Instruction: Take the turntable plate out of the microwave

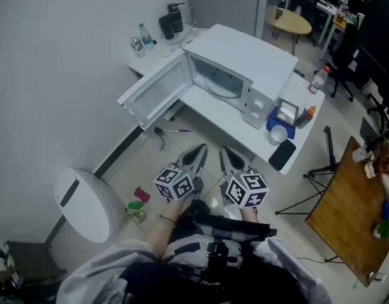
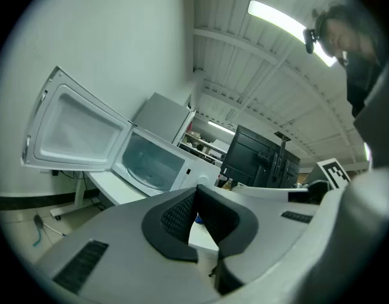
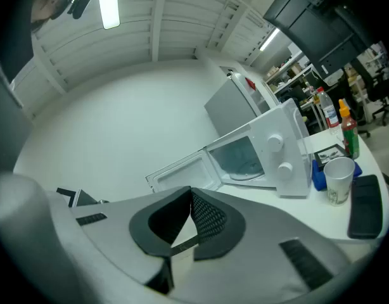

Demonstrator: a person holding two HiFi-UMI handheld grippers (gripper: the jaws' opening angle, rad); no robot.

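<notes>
A white microwave (image 1: 245, 62) stands on a white table (image 1: 226, 122), its door (image 1: 155, 92) swung wide open to the left. Inside the cavity lies the glass turntable plate (image 1: 225, 84), also seen as the turntable plate (image 2: 147, 173) and the turntable plate (image 3: 248, 170). My left gripper (image 1: 199, 151) and right gripper (image 1: 227, 154) are both shut and empty, held side by side well short of the table, pointing toward the microwave. Left gripper (image 2: 196, 198) tips meet; right gripper (image 3: 189, 198) tips meet too.
On the table right of the microwave: a blue box (image 1: 282, 114), a paper cup (image 1: 278, 133), a black phone (image 1: 282, 154), a sauce bottle (image 1: 306, 114). Bottles (image 1: 141, 40) stand behind the door. A white round bin (image 1: 87, 204) sits on the floor at left, a wooden table (image 1: 356, 214) at right.
</notes>
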